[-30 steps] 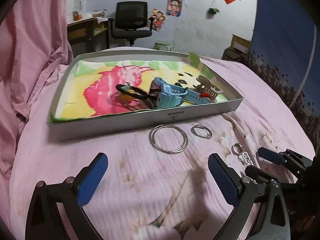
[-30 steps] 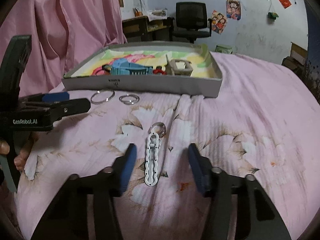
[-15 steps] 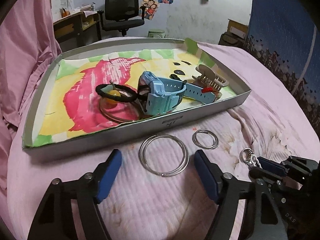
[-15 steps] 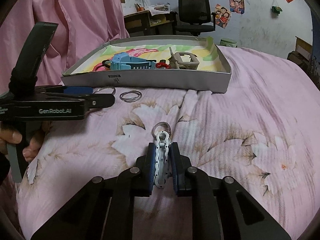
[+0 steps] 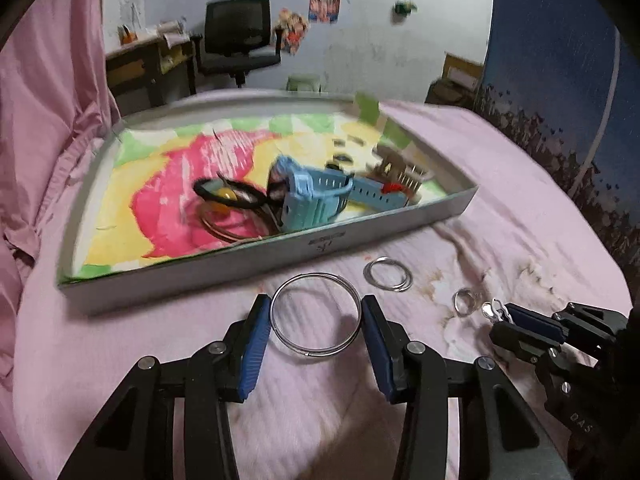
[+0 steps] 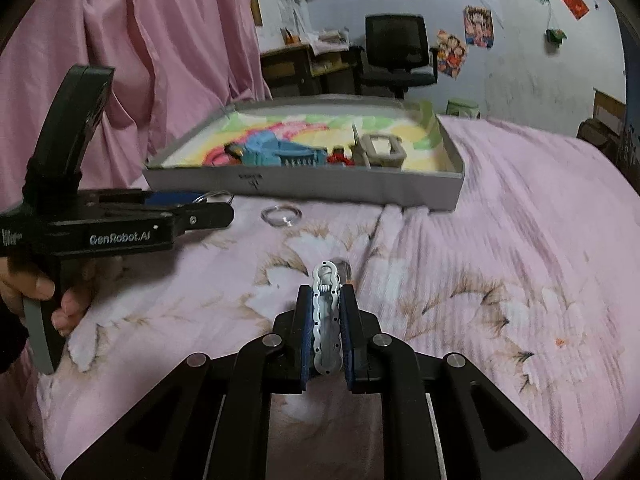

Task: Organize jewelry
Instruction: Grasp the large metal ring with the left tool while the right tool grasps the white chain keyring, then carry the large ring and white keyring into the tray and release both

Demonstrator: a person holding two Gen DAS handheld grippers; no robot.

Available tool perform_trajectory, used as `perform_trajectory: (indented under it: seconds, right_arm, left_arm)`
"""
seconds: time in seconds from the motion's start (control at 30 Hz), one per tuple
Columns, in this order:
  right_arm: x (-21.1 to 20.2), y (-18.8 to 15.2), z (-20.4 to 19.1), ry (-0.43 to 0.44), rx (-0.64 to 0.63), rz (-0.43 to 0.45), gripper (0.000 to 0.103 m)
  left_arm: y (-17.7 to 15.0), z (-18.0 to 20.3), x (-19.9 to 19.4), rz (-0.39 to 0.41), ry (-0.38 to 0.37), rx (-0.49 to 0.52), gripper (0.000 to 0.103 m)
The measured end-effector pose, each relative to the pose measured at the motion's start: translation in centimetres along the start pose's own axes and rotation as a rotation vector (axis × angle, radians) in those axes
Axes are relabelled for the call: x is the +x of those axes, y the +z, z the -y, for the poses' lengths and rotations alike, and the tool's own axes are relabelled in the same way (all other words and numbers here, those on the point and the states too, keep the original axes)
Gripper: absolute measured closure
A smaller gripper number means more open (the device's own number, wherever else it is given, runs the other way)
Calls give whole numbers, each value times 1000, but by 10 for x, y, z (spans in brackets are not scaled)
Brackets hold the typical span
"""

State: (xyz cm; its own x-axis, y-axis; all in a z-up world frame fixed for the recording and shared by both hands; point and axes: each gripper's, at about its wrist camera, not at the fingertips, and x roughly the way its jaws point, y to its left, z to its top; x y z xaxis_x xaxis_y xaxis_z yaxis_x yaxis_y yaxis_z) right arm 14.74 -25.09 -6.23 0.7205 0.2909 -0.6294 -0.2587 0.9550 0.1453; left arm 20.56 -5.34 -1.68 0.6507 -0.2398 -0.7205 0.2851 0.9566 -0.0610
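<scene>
The right tongs [image 6: 327, 322] are clenched on a white scalloped clip [image 6: 327, 328], held just above the pink bedspread [image 6: 480, 280] with a small ring [image 5: 464, 301] at its tip. The left tongs [image 5: 316, 334] stand released, their blue pads on either side of a large silver bangle [image 5: 315, 314] lying flat on the bed. A smaller double ring [image 5: 387, 274] lies nearby. Behind them a shallow grey tray [image 5: 240, 266] holds a blue watch [image 5: 316, 196], a hair tie [image 5: 228, 194] and a hair claw [image 6: 380, 151].
</scene>
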Motion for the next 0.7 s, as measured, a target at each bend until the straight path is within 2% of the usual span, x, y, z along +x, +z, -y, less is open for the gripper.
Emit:
perform_trajectory:
  seconds: [0.17,0.37,0.5,0.57,0.7]
  right_arm:
    - [-16,11,-8,4,-29,109,91]
    - [-32,40,-21,1,-55,316,91]
    - [-34,61,-31,-4,-67,436,91]
    - [-32,68,-33,-3,-67,467,91]
    - [-18,83,-35,-11,-63,514,91]
  left_arm:
    - [-2,0,-29,135,28,-18,60]
    - [2,-6,-61,339,138,-67,60]
    - [9,-10,-72,446,207,-93,60]
    - [15,-14,-76,502,250,-107,60]
    - [25,-23,-75,566,306,-135,60]
